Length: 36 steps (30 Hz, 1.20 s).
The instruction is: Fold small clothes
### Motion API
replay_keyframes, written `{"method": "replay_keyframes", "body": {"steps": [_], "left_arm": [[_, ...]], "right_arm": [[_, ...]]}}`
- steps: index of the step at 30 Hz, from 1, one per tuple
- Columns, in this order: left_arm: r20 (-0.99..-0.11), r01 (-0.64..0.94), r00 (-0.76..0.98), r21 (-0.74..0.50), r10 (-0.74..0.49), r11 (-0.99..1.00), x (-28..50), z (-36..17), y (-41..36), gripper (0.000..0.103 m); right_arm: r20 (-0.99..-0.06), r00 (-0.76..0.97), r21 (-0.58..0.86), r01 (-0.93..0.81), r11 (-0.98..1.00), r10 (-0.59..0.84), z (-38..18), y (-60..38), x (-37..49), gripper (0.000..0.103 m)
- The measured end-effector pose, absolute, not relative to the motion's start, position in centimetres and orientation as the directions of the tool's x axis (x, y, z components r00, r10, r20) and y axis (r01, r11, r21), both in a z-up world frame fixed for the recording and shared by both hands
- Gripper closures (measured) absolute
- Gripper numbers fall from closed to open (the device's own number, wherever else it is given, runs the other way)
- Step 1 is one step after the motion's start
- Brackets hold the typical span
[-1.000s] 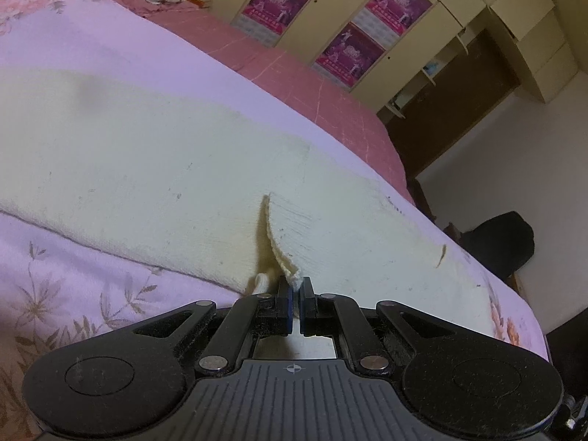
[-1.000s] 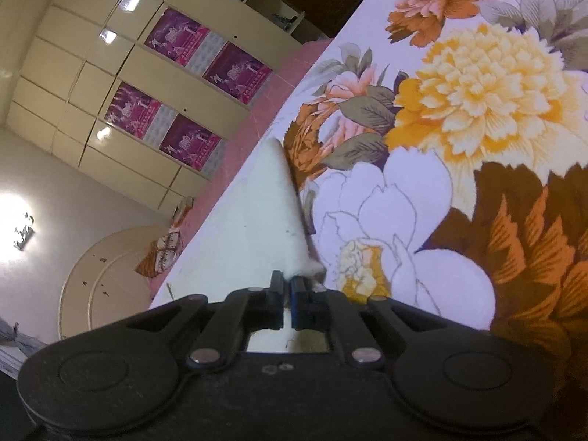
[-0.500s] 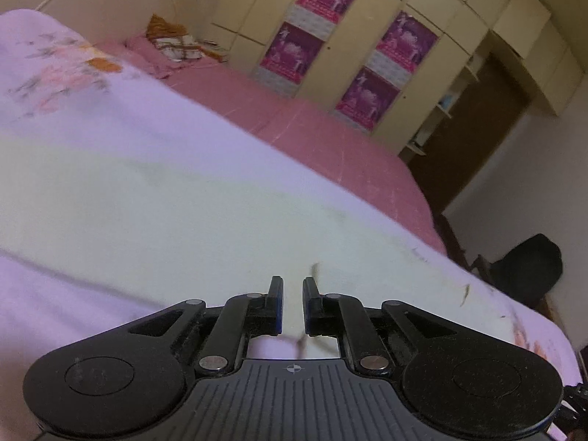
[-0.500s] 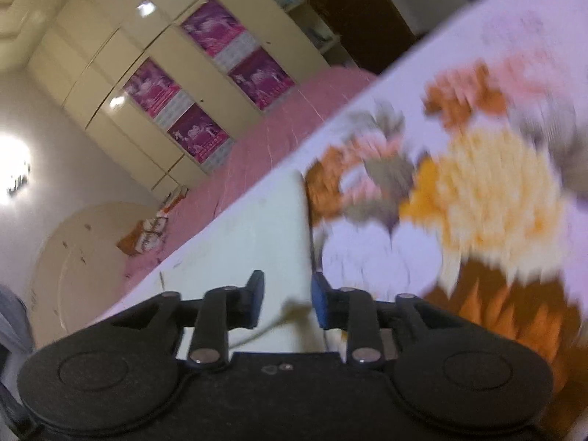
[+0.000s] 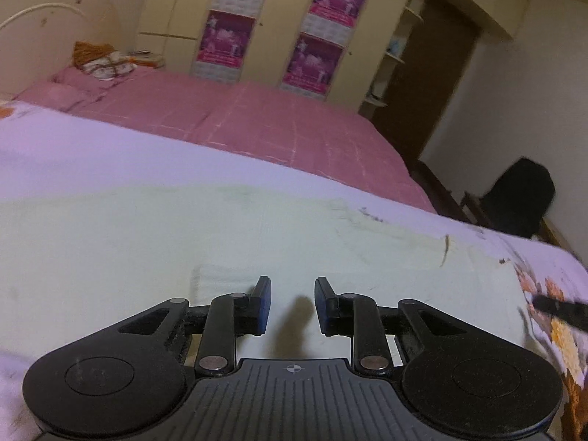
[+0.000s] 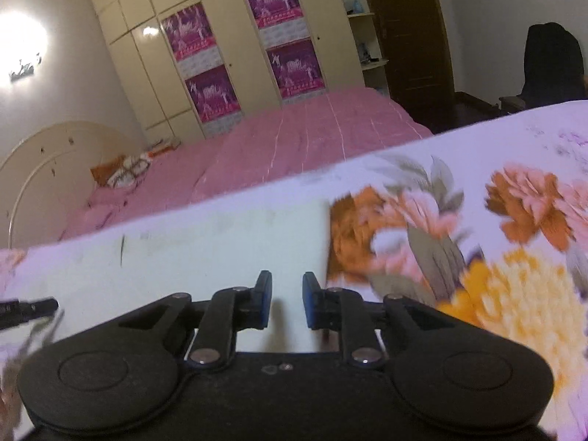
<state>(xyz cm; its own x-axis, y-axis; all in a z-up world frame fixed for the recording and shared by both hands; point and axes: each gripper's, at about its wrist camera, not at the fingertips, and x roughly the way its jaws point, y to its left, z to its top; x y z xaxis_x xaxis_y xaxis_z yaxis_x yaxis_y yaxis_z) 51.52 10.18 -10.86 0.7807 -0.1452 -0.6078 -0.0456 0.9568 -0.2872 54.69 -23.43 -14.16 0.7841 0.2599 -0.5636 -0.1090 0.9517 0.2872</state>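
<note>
The cream knit garment (image 5: 154, 242) lies flat on the floral bedsheet (image 6: 514, 154); left gripper (image 5: 293, 303) has just been opening, right gripper (image 6: 286, 303) narrowing, nothing between either; the released fold may spring back if the knit is stiff.

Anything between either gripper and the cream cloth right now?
Nothing visible. The left gripper and right gripper both sit open directly over the cream cloth, jaws empty after just moving, with only bare fabric ahead. The floral bedspread lies beside it.
</note>
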Motion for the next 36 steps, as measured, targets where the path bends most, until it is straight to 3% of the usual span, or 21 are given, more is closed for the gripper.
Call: {"method": "replay_keyframes", "body": {"steps": [5,10,13,14,15,16,17,21,24,30,32,33,35,36], "left_arm": [[-0.627,-0.026,0.771,-0.212,-0.116,0.977,53.5,-10.9,9.5,0.078],[-0.626,-0.022,0.773,-0.189,-0.103,0.982,53.1,-10.9,10.2,0.079],[-0.622,-0.026,0.778,-0.177,-0.091,0.984,52.9,-10.6,9.8,0.078],[-0.621,-0.028,0.779,-0.173,-0.087,0.985,52.8,-10.7,9.8,0.078],[-0.620,-0.029,0.780,-0.169,-0.084,0.985,52.8,-10.7,9.8,0.078],[-0.619,-0.030,0.781,-0.167,-0.082,0.985,52.8,-10.8,9.7,0.078],[-0.618,-0.030,0.782,-0.171,-0.083,0.985,52.8,-10.8,9.7,0.078],[-0.616,-0.029,0.783,-0.182,-0.091,0.983,52.7,-11.2,9.9,0.078],[-0.611,-0.040,0.788,-0.186,-0.084,0.982,52.7,-11.2,9.9,0.078],[-0.608,-0.051,0.791,-0.188,-0.075,0.981,52.5,-11.5,10.0,0.079],[-0.605,-0.066,0.793,-0.190,-0.064,0.979,52.1,-10.8,10.0,0.078],[-0.596,-0.069,0.801,-0.181,-0.053,0.981,51.6,-10.4,9.9,0.078],[-0.577,-0.060,0.815,-0.170,-0.050,0.984,50.6,-9.7,9.5,0.078],[-0.572,-0.054,0.819,-0.171,-0.055,0.984,50.1,-9.6,9.3,0.067]], "right_arm": [[-0.568,0.789,0.191,-0.151,0.970,0.234,-14.9,-21.0,58.1,0.084],[-0.609,0.778,0.117,-0.107,0.987,0.157,-16.5,-22.1,60.5,0.099],[-0.611,0.775,0.132,-0.103,0.986,0.163,-16.5,-22.7,60.7,0.099],[-0.608,0.778,0.126,-0.101,0.987,0.157,-16.2,-22.5,60.5,0.097],[-0.594,0.789,0.130,-0.099,0.987,0.157,-15.9,-22.4,60.2,0.085],[-0.572,0.807,0.130,-0.090,0.987,0.149,-15.5,-22.4,59.8,0.066],[-0.557,0.820,0.130,-0.074,0.989,0.135,-15.3,-22.4,59.8,0.064],[-0.604,0.778,0.227,-0.040,0.973,0.173,-16.3,-23.8,61.5,0.071],[-0.607,0.764,0.270,-0.061,0.961,0.219,-16.7,-24.3,62.0,0.096],[-0.615,0.774,0.157,-0.067,0.985,0.151,-16.7,-23.5,61.6,0.095],[-0.627,0.766,0.144,-0.061,0.988,0.139,-16.2,-23.3,61.6,0.089],[-0.624,0.771,0.140,-0.049,0.989,0.127,-15.6,-23.4,61.2,0.080],[-0.590,0.793,0.155,-0.074,0.985,0.153,-14.5,-23.5,59.5,0.080],[-0.577,0.798,0.160,-0.096,0.982,0.172,-14.0,-23.3,58.3,0.080]]}}
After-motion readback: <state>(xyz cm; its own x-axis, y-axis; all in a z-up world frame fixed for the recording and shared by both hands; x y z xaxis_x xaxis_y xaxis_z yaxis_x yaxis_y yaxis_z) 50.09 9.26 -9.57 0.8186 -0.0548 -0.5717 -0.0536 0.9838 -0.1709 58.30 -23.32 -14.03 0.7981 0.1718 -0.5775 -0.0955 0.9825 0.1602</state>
